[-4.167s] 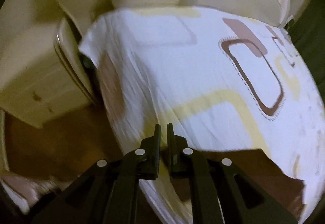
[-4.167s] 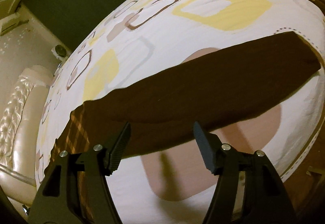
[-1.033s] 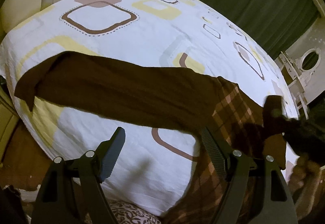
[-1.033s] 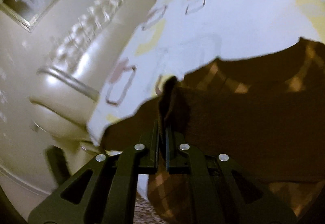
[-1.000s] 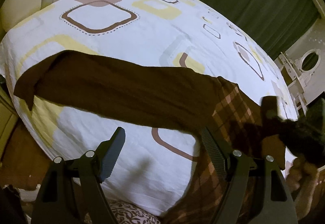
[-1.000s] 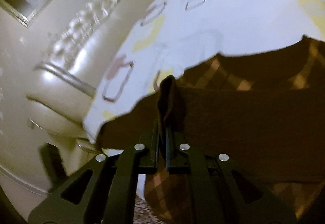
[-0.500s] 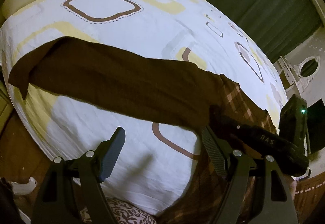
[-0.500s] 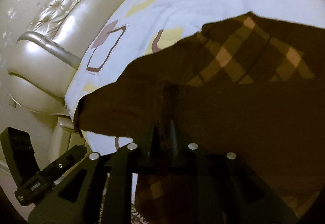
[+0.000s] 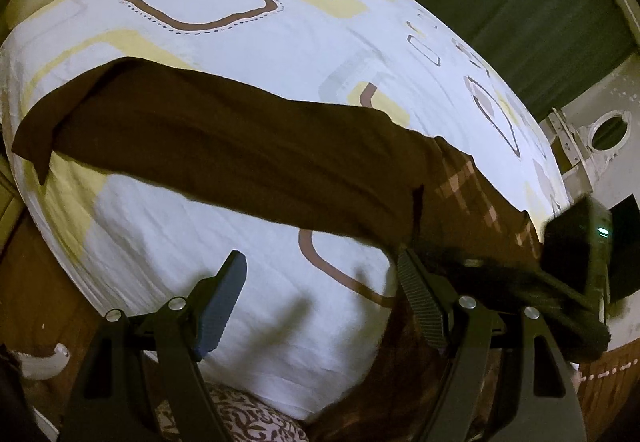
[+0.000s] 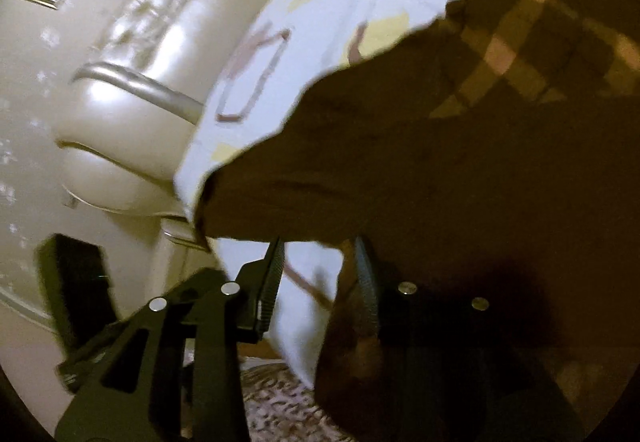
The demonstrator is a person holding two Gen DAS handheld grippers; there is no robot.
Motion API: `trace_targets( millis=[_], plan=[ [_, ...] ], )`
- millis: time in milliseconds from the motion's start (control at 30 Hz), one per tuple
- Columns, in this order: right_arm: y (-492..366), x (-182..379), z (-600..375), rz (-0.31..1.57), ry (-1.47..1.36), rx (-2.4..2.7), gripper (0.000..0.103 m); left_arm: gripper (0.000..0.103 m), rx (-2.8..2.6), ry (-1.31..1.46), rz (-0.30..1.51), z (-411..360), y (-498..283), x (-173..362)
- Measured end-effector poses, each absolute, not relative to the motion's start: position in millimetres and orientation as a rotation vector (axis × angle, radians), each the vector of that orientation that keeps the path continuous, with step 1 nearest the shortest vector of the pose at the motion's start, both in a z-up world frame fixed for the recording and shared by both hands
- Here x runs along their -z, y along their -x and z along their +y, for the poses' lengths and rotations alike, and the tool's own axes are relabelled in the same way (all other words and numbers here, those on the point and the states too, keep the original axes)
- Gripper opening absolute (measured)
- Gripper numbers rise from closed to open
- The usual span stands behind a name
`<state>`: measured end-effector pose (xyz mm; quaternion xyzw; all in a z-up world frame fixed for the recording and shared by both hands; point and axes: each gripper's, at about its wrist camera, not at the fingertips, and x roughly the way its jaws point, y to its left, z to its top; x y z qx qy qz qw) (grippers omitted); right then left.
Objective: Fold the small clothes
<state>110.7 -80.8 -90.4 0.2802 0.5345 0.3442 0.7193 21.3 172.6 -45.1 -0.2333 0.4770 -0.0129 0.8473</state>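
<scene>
A long dark brown garment [image 9: 224, 145] lies across the bed, and its checked part [image 9: 472, 185] reaches the right edge. My left gripper [image 9: 320, 294] hovers open over bare sheet in front of the garment, holding nothing. My right gripper [image 10: 320, 276] is low at the bed's edge beside the folded brown cloth [image 10: 440, 169]. Its jaws are opening, with only white sheet showing between them. Cloth hangs against the right finger [image 10: 366, 282]. The right tool's black housing [image 9: 576, 242] shows at the right of the left wrist view.
The white bed sheet [image 9: 248, 13] bears brown and yellow squares. A cream padded headboard [image 10: 132, 113] stands behind the bed and a green curtain [image 9: 520, 1] hangs beyond it. A patterned rug [image 9: 240, 418] and wooden floor [image 9: 40, 282] lie below the bed's edge.
My right gripper, shut on a pinch of brown cloth a second ago, came down over the garment and parted its jaws, letting the cloth go. The left gripper stayed open and in place.
</scene>
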Motion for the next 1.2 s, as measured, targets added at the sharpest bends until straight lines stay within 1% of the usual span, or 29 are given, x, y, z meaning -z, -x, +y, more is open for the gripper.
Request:
trace_targets(
  millis=[67,133,300,400,467,600,667,700,733,767,833,1000,1167,1200],
  plan=[
    [-103.1,75.7,-106.7,1.125,-0.637,-0.765,0.039,0.077,0.032,0.489,1.004,170.7,-21.4,44.2],
    [-92.2,59.0,-152.2,1.045,-0.666,-0.737,0.044,0.077,0.036,0.485,1.004,168.1,-20.9,44.1],
    [-59.1,36.9,-312.2,0.858,-0.738,-0.450,0.045,0.077,0.043,0.470,1.020,158.4,-21.2,47.4],
    [-39.2,52.6,-403.1,0.838,-0.817,-0.202,0.045,0.077,0.044,0.454,1.019,152.4,-21.9,48.2],
    [-28.8,70.6,-441.4,0.850,-0.870,-0.093,0.045,0.077,0.036,0.447,1.026,149.6,-22.6,50.4],
    [-23.3,108.2,-469.0,0.904,-0.955,-0.083,0.045,0.077,0.017,0.459,1.048,150.0,-22.8,54.7],
    [-26.6,119.0,-467.0,0.920,-0.980,-0.114,0.039,0.077,0.002,0.447,1.051,150.8,-22.1,54.9],
    [-26.8,123.5,-464.2,0.927,-0.979,-0.126,0.026,0.077,-0.006,0.440,1.051,151.9,-21.6,54.8],
    [-27.1,126.4,-461.7,0.939,-0.971,-0.134,0.010,0.077,-0.014,0.436,1.052,153.1,-20.9,55.0],
    [-29.1,129.2,-458.5,0.956,-0.958,-0.136,0.006,0.077,-0.019,0.434,1.053,153.9,-20.4,55.1],
    [-32.0,133.6,-455.4,0.977,-0.927,-0.130,0.005,0.077,-0.031,0.433,1.056,157.0,-19.1,56.3],
    [-30.6,141.1,-460.4,0.960,-0.929,-0.148,0.004,0.077,-0.047,0.439,1.064,163.6,-17.2,60.0],
    [-29.7,140.2,-460.5,0.956,-0.936,-0.172,0.005,0.077,-0.049,0.432,1.058,169.9,-15.0,61.4],
    [-28.2,139.6,-462.7,0.955,-0.950,-0.179,0.007,0.077,-0.050,0.433,1.056,172.0,-14.6,61.5]
  ],
)
